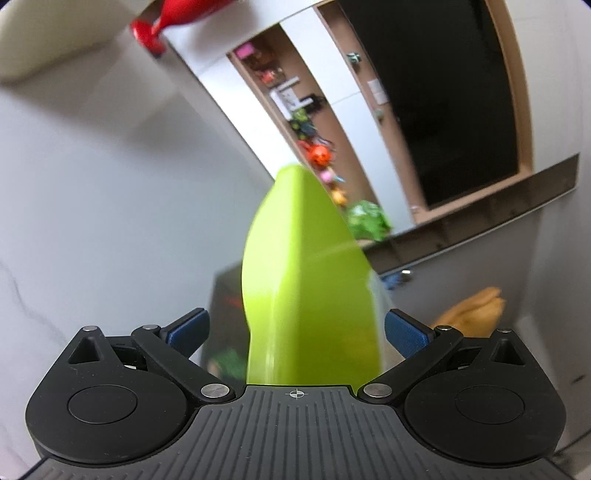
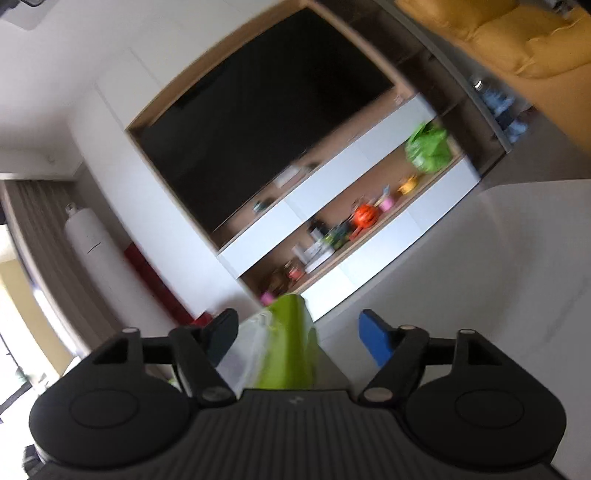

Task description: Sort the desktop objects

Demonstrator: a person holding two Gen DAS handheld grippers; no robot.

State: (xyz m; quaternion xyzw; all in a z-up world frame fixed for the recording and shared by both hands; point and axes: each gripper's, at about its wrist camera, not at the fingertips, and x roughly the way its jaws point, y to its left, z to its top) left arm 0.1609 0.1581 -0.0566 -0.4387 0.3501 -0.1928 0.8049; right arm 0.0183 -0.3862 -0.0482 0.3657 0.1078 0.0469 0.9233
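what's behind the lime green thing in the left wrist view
Behind the lime green object: an open shelf of small colourful toys, a green bag, and a dark box at its lower left. The object covers the shelf's lower end and most of the box.

The tall lime-green plastic object point(image 1: 306, 280) fills the gap between my left gripper's point(image 1: 297, 330) open jaws.

The left gripper point(image 1: 295, 328) is black with blue pads point(image 1: 406, 332) — between them a lime-green object point(image 1: 306, 280). Behind it are a pale marble-veined surface point(image 1: 74, 221), a black screen point(image 1: 436, 92) in a tan frame, something red point(image 1: 162, 18) at the top edge and — blurred, perhaps cushions — a mustard-yellow shape point(image 1: 476, 306).
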